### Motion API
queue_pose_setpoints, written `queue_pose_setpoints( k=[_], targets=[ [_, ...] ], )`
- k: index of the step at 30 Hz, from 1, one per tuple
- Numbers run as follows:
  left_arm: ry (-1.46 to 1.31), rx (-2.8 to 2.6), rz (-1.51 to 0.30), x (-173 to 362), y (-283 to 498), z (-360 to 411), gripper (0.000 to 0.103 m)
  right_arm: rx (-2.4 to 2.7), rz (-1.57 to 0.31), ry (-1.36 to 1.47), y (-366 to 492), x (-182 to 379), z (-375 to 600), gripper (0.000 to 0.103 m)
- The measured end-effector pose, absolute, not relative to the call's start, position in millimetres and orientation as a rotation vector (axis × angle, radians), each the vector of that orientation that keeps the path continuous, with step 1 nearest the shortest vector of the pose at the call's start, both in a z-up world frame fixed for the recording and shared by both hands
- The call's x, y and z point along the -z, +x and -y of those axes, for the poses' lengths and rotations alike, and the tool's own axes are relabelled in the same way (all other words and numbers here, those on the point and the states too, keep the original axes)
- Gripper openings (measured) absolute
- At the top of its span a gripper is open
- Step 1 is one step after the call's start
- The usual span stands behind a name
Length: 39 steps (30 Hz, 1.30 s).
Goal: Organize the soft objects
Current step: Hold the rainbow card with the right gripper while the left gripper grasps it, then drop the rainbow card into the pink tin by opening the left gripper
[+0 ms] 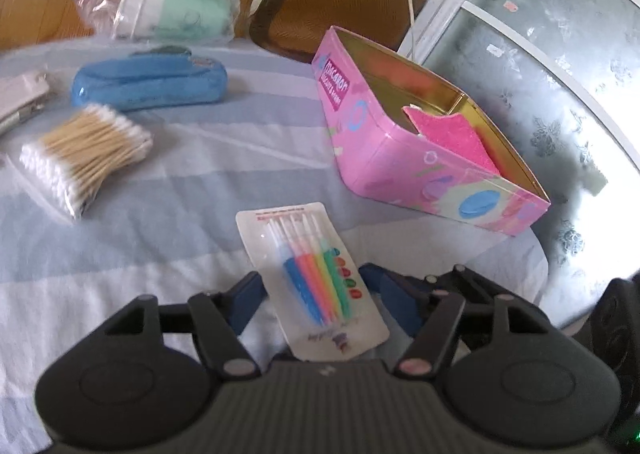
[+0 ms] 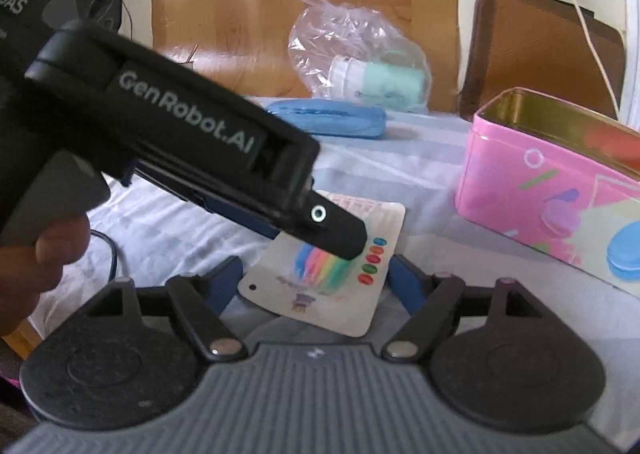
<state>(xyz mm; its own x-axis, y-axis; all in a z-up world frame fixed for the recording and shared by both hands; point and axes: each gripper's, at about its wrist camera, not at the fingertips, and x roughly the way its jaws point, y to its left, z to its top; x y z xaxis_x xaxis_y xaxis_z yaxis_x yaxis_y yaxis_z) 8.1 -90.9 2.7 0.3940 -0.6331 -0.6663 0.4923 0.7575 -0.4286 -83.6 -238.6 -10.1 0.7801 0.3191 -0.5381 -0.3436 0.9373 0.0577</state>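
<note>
Striped blue bedding (image 1: 192,182) carries a pink tin (image 1: 400,158), cotton swabs (image 1: 84,158) and a candle pack (image 1: 312,278). Both the left gripper (image 1: 316,286) and right gripper (image 2: 316,274) stand wide open astride the pack; whether either touches it is unclear. The left gripper hides the pack's top in the right view.

Candle pack (image 1: 316,282) flat on striped cloth. Swab bundle (image 1: 84,158) lies left. Blue pouch (image 1: 150,80) behind it. Bagged mint roll (image 1: 176,10), possibly a towel, farthest. Pink tin (image 1: 400,142) open, pink sponge (image 1: 452,134) inside.
</note>
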Motion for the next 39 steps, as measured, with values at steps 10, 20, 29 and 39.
queue_pose_setpoints(
  k=[10,20,29,39],
  targets=[
    [-0.225,0.786,-0.791,-55,8,87,0.060,-0.286,-0.405,-0.075,-90,-18,244,0.076],
    [-0.100,0.899,-0.629,-121,25,163,0.061,-0.093,-0.231,-0.035,-78,-62,295,0.077],
    [0.024,0.762,-0.656,-86,61,243,0.076,0.175,-0.328,0.070,-37,-29,360,0.069],
    [-0.067,0.742,-0.696,-59,45,182,0.076,0.171,-0.244,0.134,-72,-27,353,0.069]
  ],
)
